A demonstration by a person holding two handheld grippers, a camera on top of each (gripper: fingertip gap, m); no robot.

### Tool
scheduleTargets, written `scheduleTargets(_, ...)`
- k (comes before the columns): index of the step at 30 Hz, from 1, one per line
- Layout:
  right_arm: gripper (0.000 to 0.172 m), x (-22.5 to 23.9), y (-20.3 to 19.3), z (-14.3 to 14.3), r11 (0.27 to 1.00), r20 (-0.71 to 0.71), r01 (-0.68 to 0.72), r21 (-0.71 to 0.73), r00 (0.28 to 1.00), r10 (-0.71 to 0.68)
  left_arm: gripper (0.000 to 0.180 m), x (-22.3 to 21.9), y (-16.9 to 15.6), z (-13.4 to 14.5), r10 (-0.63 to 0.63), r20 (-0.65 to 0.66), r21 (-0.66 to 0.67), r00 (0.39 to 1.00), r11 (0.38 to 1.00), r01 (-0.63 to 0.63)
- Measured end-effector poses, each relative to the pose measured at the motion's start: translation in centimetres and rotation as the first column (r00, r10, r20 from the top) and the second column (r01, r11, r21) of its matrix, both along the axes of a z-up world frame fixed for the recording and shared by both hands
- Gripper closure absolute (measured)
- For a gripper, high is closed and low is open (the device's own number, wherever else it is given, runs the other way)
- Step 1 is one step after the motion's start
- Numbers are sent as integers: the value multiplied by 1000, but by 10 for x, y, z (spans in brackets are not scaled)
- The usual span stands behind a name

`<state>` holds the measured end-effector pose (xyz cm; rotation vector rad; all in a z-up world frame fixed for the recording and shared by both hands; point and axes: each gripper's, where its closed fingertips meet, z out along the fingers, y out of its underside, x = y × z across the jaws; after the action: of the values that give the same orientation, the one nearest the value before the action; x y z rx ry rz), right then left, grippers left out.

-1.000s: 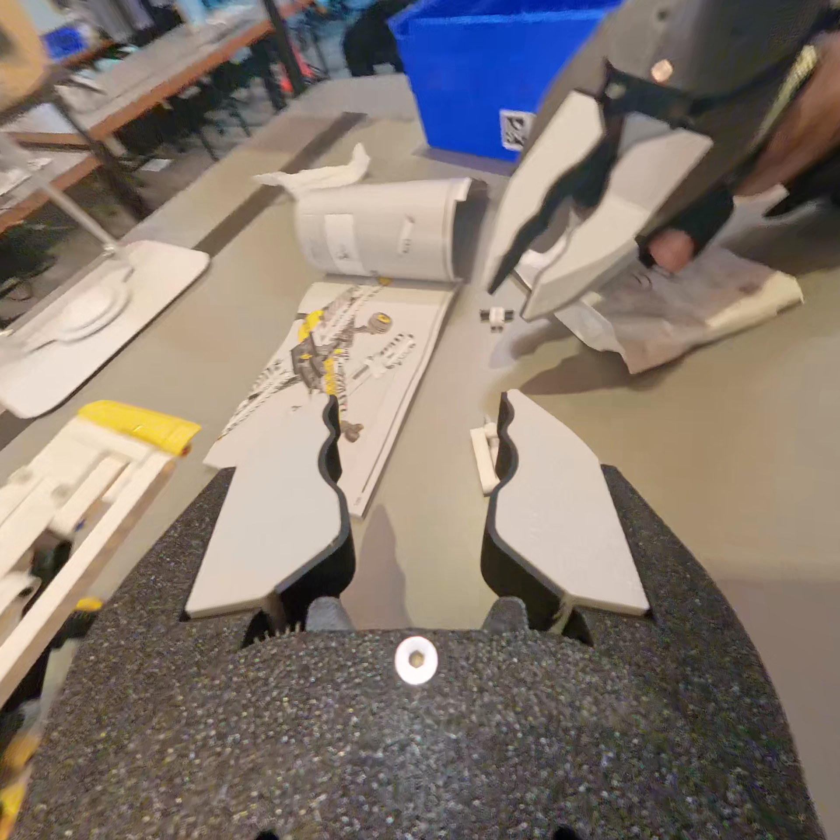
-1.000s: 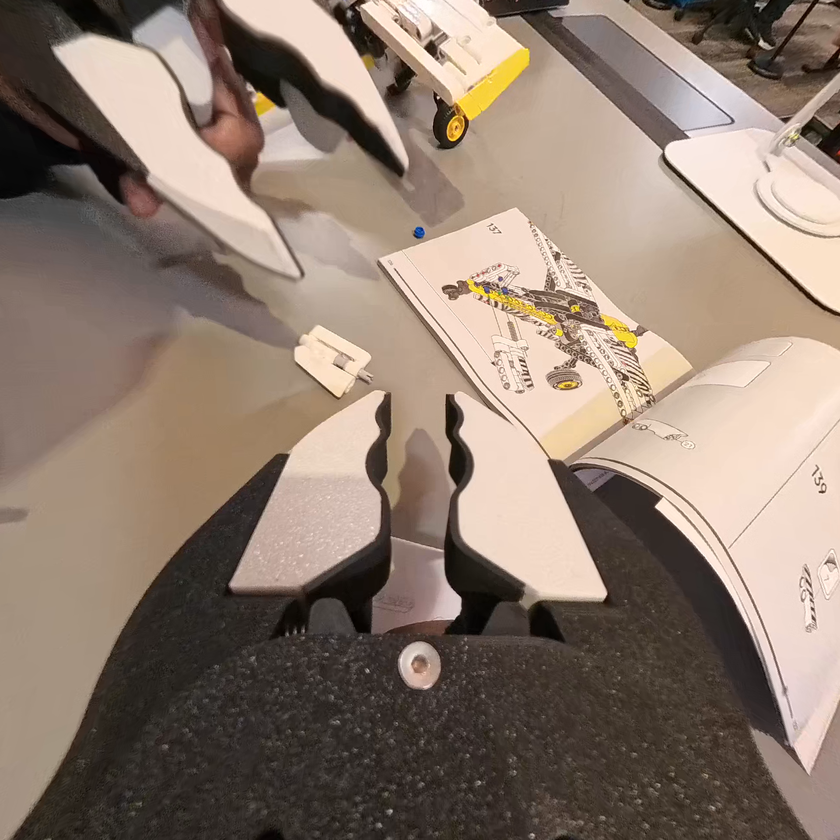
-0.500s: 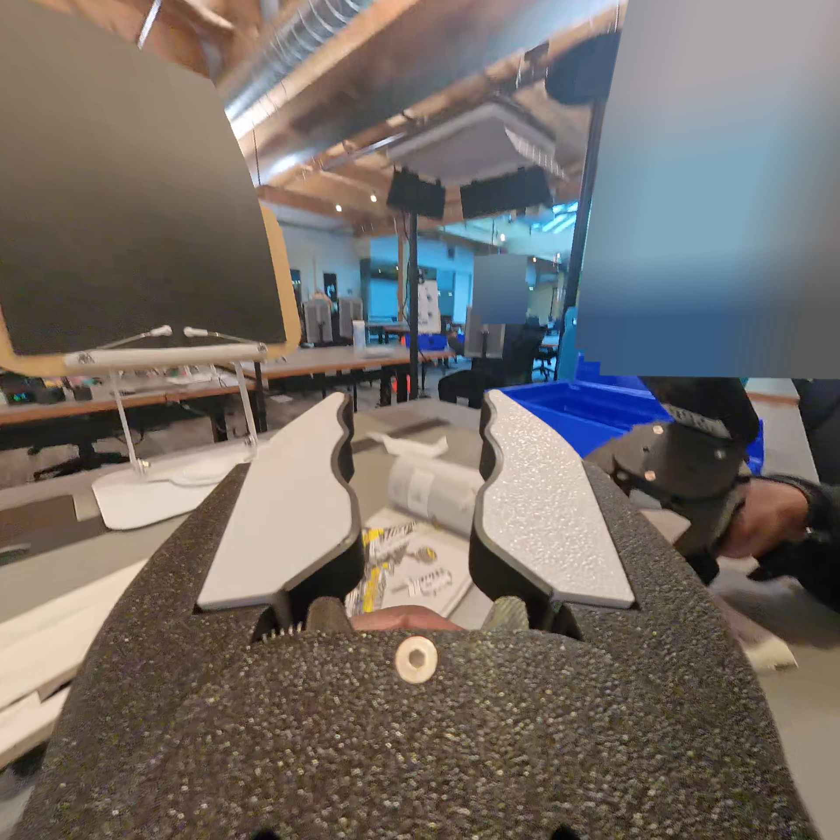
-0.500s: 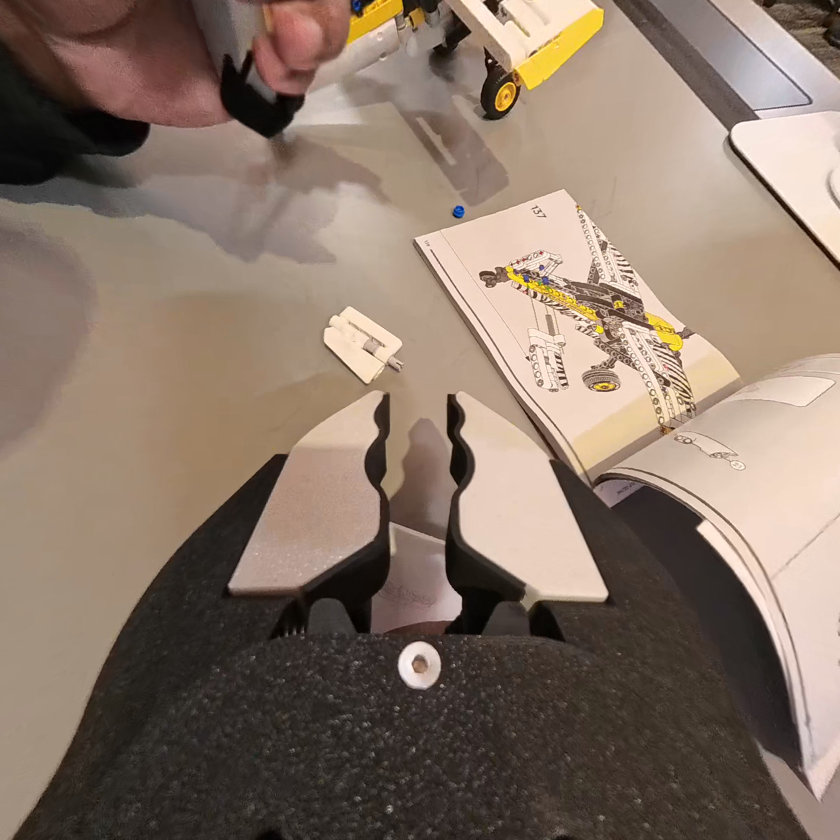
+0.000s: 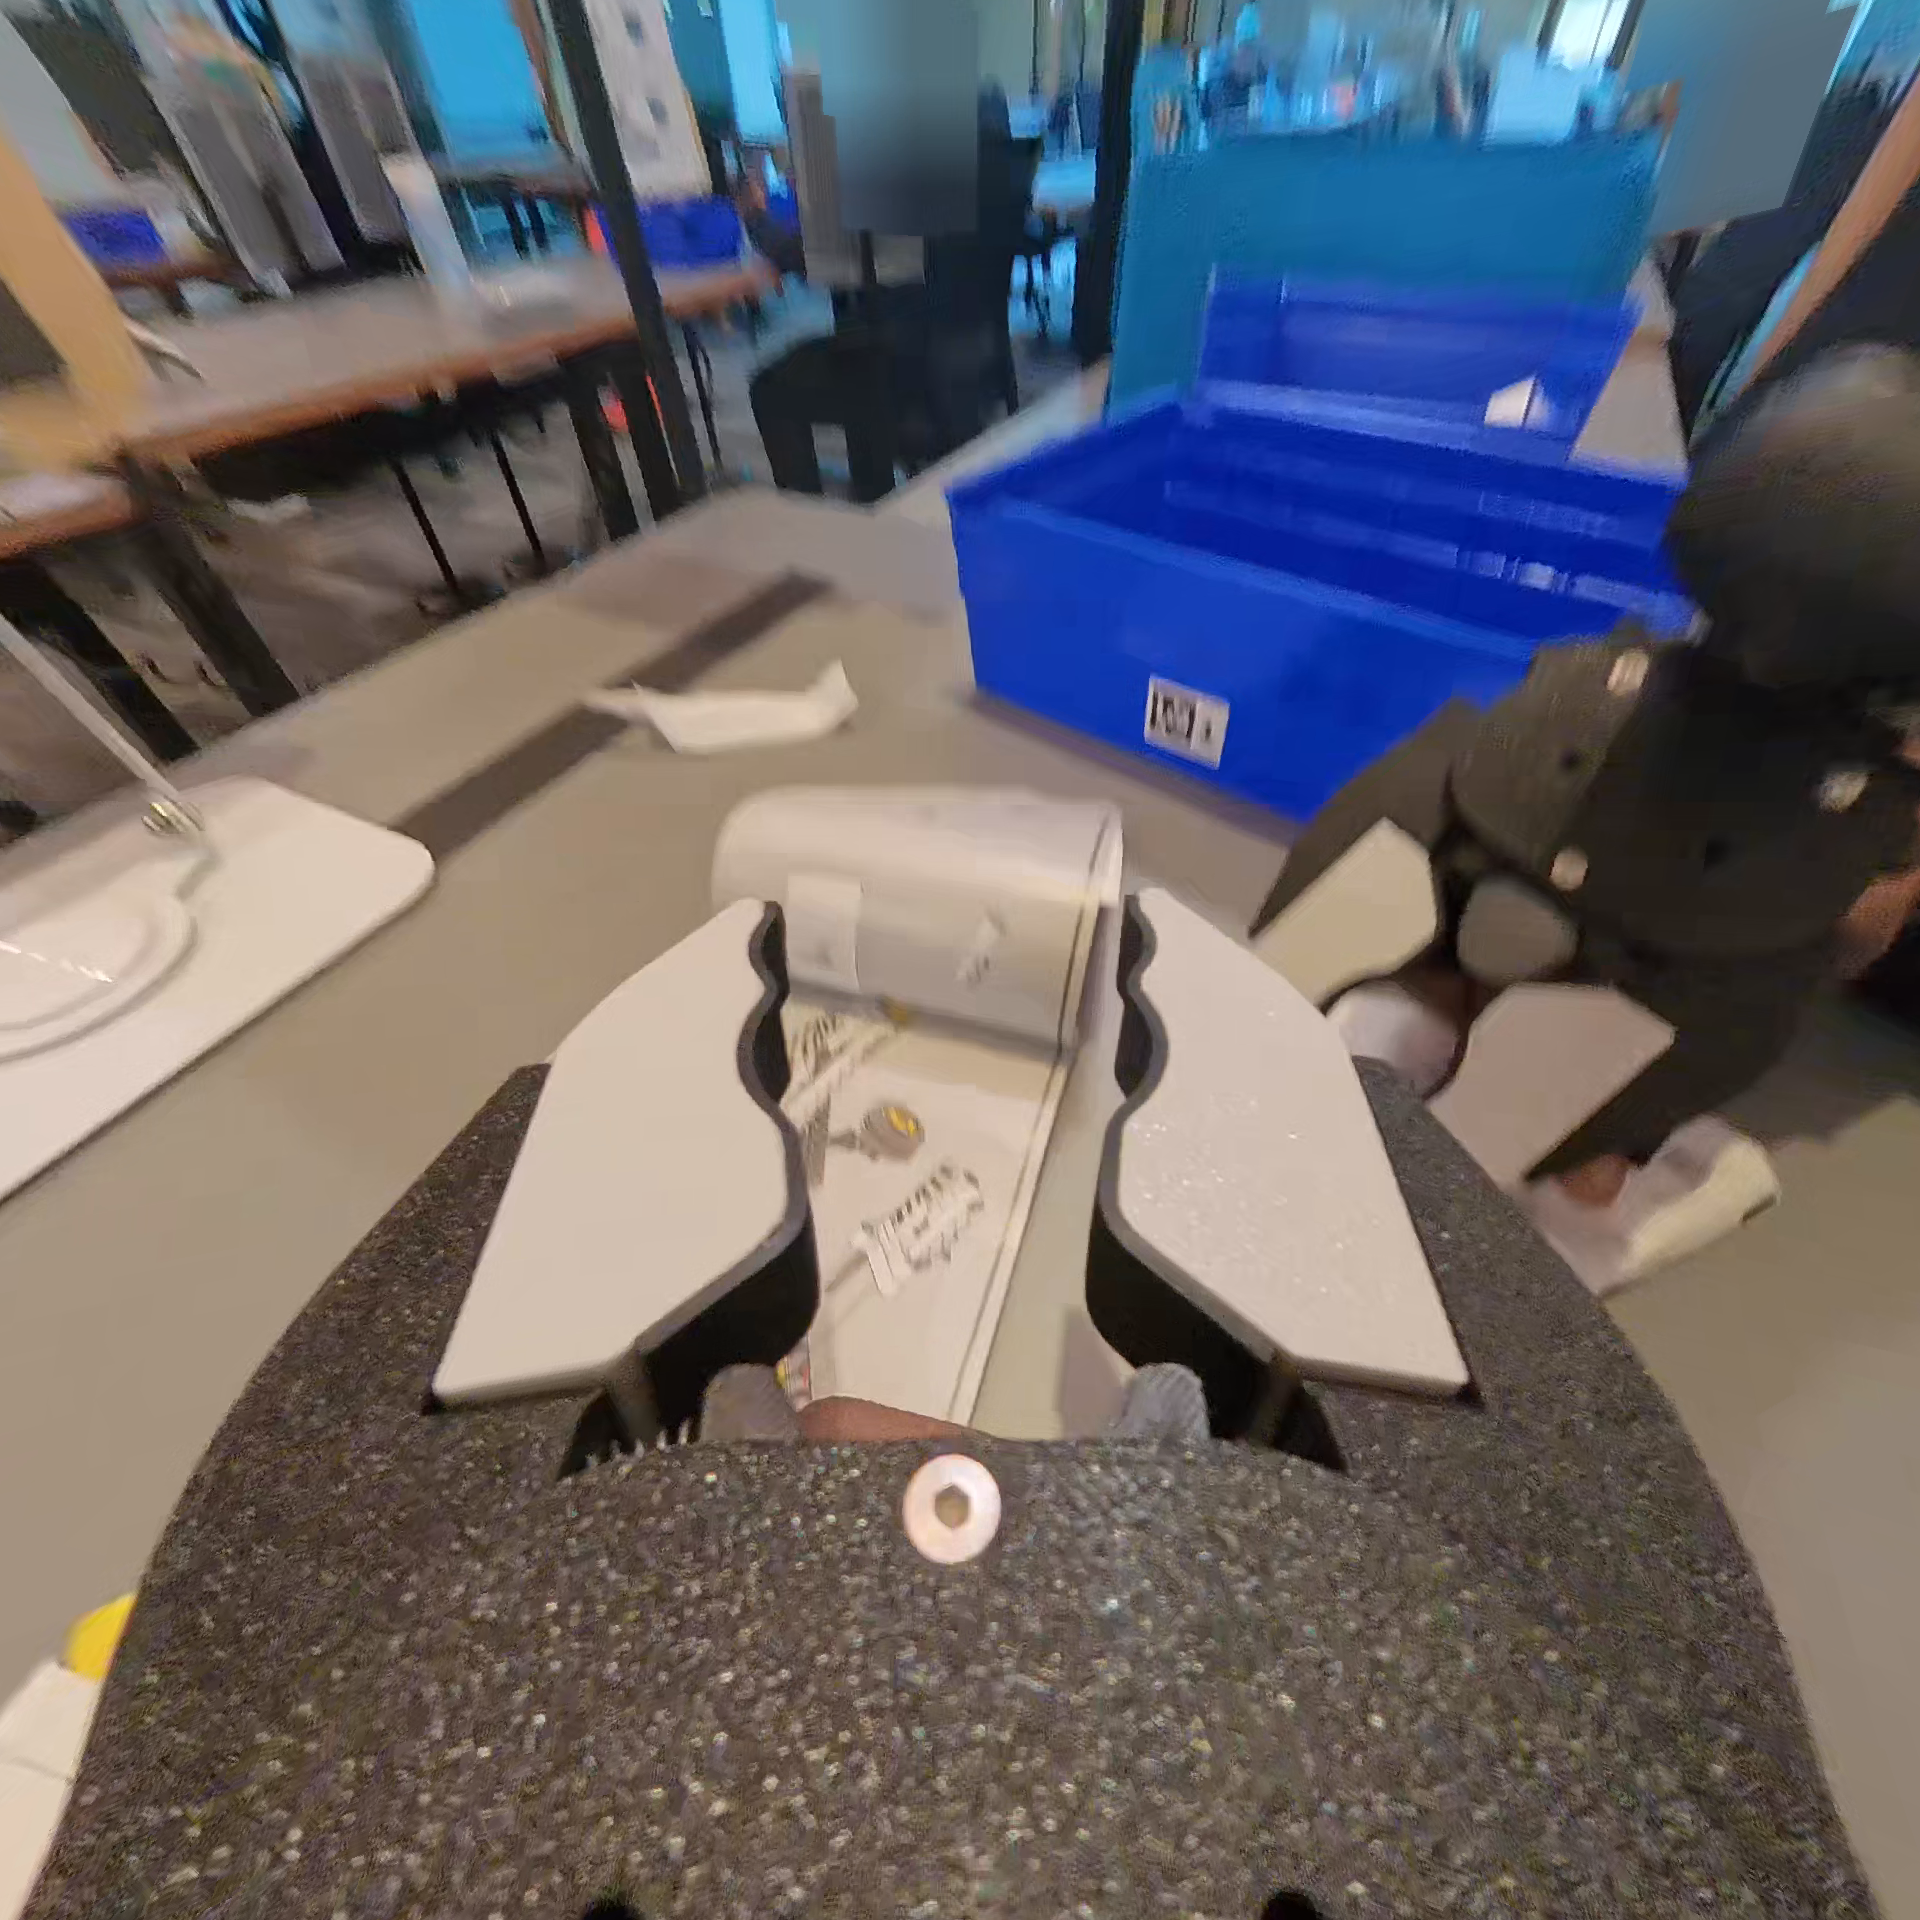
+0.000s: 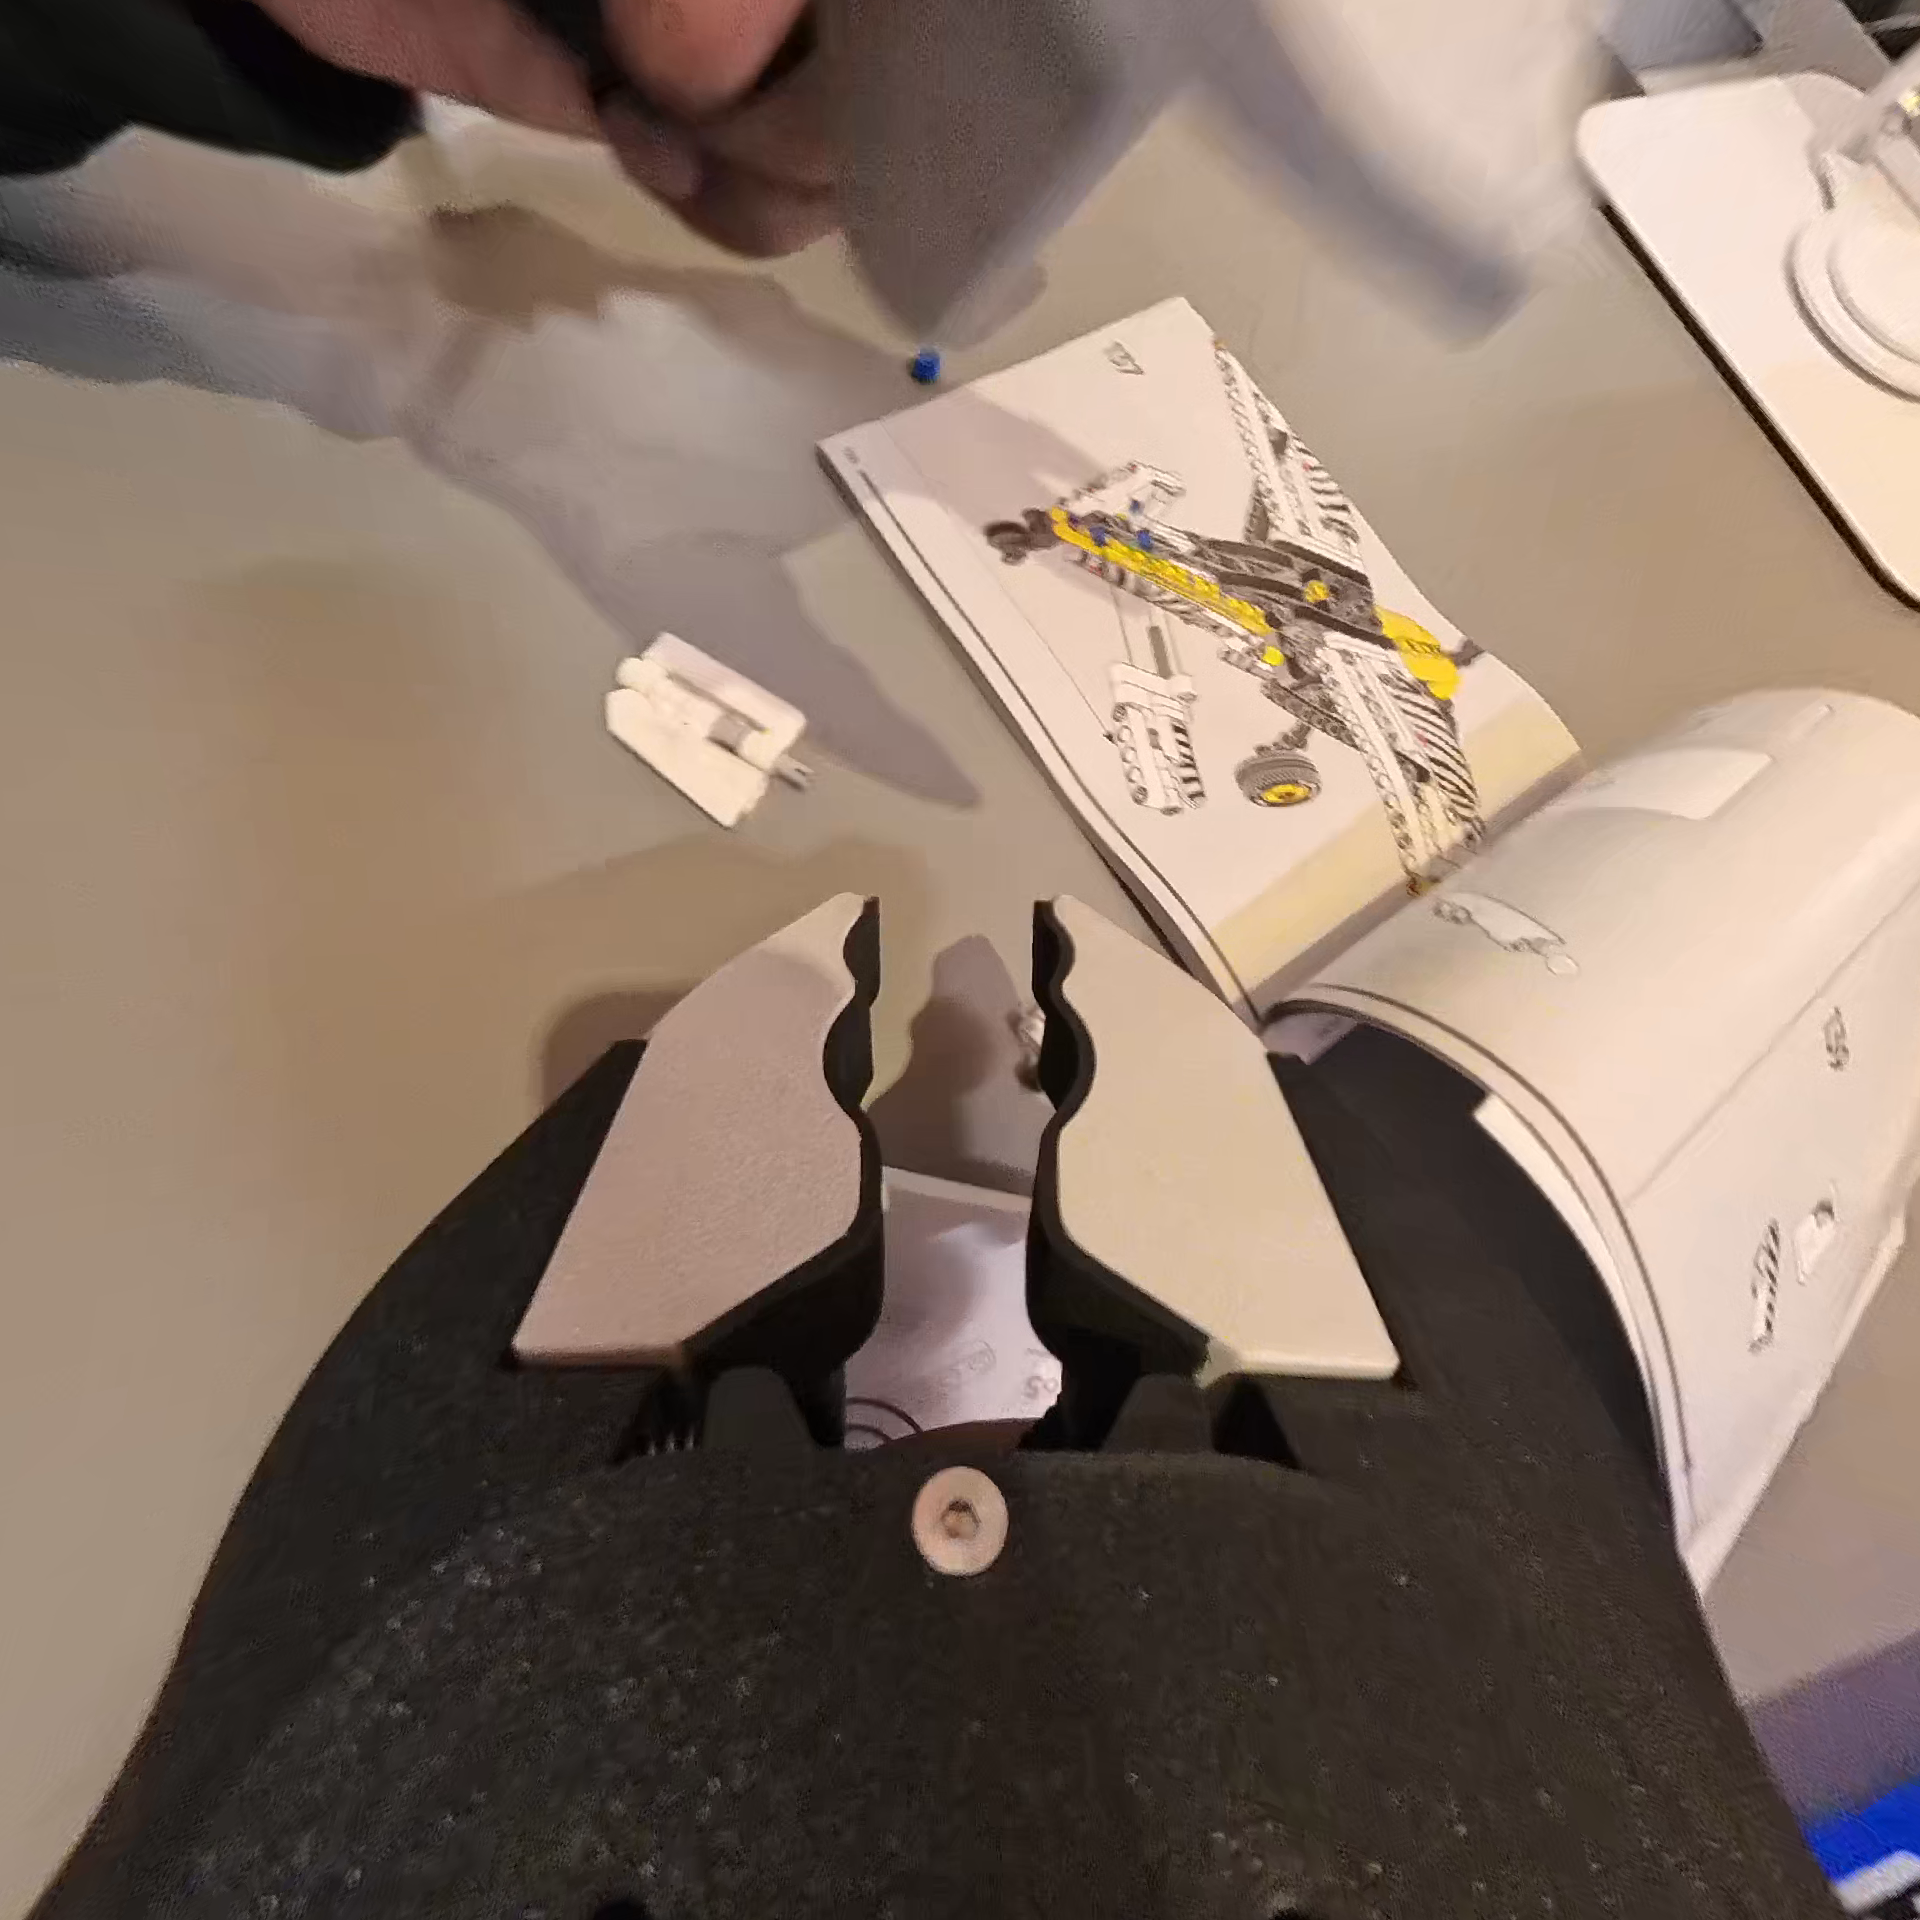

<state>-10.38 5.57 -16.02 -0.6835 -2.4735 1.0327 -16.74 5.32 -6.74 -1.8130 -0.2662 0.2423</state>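
Left gripper [image 5: 948, 925] jaws wide apart on nothing above the open booklet [image 5: 935, 1143], right gripper [image 6: 954, 914] jaws narrowly apart, a small pale piece [image 6: 1029, 1034] half-hidden behind one finger, white block [image 6: 707, 727] near; blue bin [image 5: 1299, 582] interior blurred.

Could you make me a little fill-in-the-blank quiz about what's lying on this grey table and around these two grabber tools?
1. The large open plastic bin at the table's far side is ____.
2. The open instruction booklet shows a vehicle drawn in black, white and ____.
3. The small white brick assembly lies on the grey table, to the ____ of the booklet in the right wrist view.
4. The left gripper holds ____.

Missing words: blue; yellow; left; nothing
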Motion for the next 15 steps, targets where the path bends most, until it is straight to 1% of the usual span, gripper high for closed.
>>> scheduleTargets(3,144,-7,16,-7,995,22,100,18,995,-100,116,10,0,-39,-25,22,-123,999,992,27)
scheduleTargets(6,144,-9,28,-16,985,44,168,44,984,-170,114,25,-3,-66,-62,-2,-231,998,971,60)
scheduleTargets(9,144,-10,29,-21,982,71,182,49,980,-185,114,30,-9,-75,-78,-75,-279,994,959,54)
scheduleTargets(15,144,-10,29,-30,982,128,168,91,976,-178,115,29,-13,-77,-76,-47,-266,996,962,61)
